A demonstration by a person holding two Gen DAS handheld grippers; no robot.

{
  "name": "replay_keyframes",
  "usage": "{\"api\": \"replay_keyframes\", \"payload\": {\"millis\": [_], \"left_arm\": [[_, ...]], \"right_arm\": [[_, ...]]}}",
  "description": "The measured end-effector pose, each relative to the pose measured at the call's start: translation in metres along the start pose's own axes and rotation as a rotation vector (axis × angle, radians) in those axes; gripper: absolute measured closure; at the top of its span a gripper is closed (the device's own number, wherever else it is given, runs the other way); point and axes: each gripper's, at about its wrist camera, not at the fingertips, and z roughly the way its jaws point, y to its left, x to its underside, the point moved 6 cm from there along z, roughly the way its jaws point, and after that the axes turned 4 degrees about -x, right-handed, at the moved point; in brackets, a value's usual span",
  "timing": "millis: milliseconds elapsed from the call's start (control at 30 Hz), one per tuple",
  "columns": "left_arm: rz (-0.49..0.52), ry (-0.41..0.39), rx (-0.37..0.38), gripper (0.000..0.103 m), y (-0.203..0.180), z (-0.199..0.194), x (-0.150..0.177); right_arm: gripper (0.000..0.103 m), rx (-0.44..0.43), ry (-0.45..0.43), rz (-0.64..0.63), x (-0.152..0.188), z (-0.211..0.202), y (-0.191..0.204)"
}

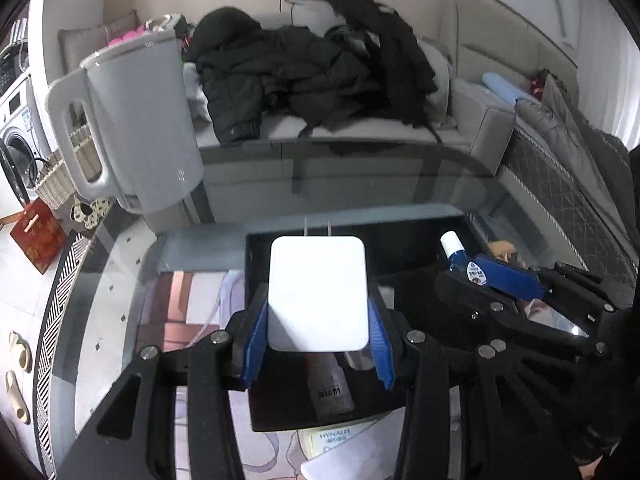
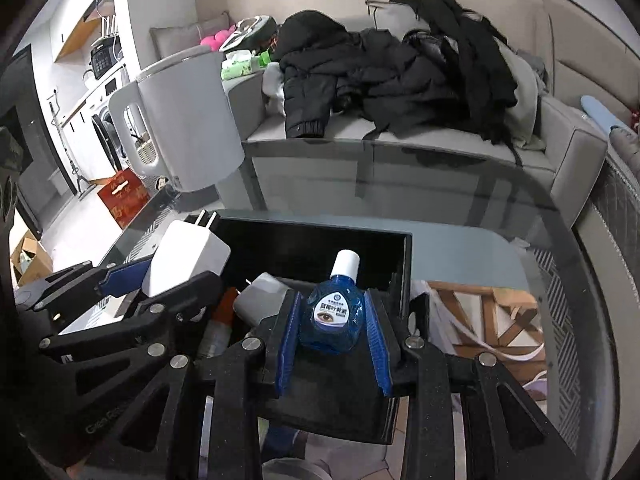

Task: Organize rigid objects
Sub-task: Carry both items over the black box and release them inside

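Note:
My left gripper (image 1: 318, 316) is shut on a white plug-in charger (image 1: 318, 280), prongs pointing away, held over the left part of a black tray (image 1: 256, 248). The right wrist view shows that gripper (image 2: 168, 276) and the charger (image 2: 188, 252) at the tray's left rim. My right gripper (image 2: 332, 320) is shut on a small blue eye-drop bottle (image 2: 336, 312) with a white cap, upright above the black tray (image 2: 402, 264). From the left wrist camera, the right gripper (image 1: 492, 276) and the eye-drop bottle (image 1: 460, 260) sit over the tray's right side.
The tray rests on a glass table (image 2: 460, 208) and holds a grey block (image 2: 260, 300) and a small white bottle (image 1: 328, 388). A white kettle (image 1: 140, 120) stands at the table's far left. A sofa with black coats (image 1: 304, 76) lies beyond.

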Motion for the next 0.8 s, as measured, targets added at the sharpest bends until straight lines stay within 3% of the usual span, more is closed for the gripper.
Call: {"api": "replay_keyframes", "payload": {"millis": [400,500,600,800], "left_arm": [[0.021,0.031,-0.002,0.058,0.004,-0.003,0.006],[0.024,-0.001,0.013,0.050,0.005,-0.012,0.002],[0.019,-0.045,0.004,0.036,0.008,-0.026,-0.005],[0.024,-0.089,0.049,0.033,0.008,-0.053,-0.007]], "right_arm": [[0.070,-0.026,0.065,-0.004,0.005,0.004,0.004],[0.069,-0.035,0.050,0.005,0.004,-0.003,0.004],[0.065,-0.049,0.019,0.004,0.002,-0.015,0.004],[0.059,-0.069,-0.053,-0.042,0.002,-0.056,0.013]]}}
